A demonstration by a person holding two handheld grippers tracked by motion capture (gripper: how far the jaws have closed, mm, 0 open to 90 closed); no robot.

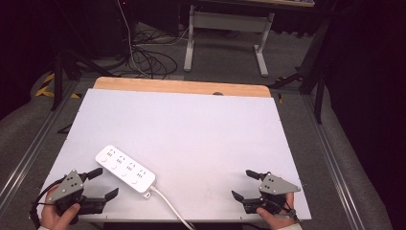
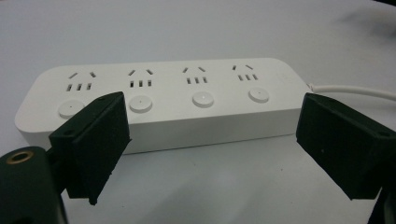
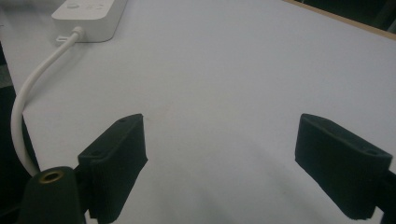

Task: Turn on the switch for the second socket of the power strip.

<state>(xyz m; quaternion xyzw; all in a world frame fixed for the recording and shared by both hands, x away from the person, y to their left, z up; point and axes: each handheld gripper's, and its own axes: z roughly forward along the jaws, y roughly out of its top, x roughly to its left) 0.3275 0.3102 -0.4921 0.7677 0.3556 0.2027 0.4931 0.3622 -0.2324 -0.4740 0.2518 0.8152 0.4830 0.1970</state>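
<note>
white table (image 1: pixel 201 129): power strip (image 1: pixel 125 168) near left gripper (image 1: pixel 106 183); both grippers wide, right gripper (image 1: pixel 243 184) empty.

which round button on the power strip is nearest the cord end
The button farthest right in the left gripper view: it sits next to the cord, the other three farther along the power strip.

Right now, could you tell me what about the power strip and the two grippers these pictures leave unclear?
- Power strip cable: in the high view it runs off the bottom edge, so its plug end is cut off.
- Strip's far side: in the left gripper view it faces away from the camera.
- Strip's socket face: in the right gripper view the top edge cuts it off.
- Left gripper and right gripper: the hands cover both handles in the high view.
</note>
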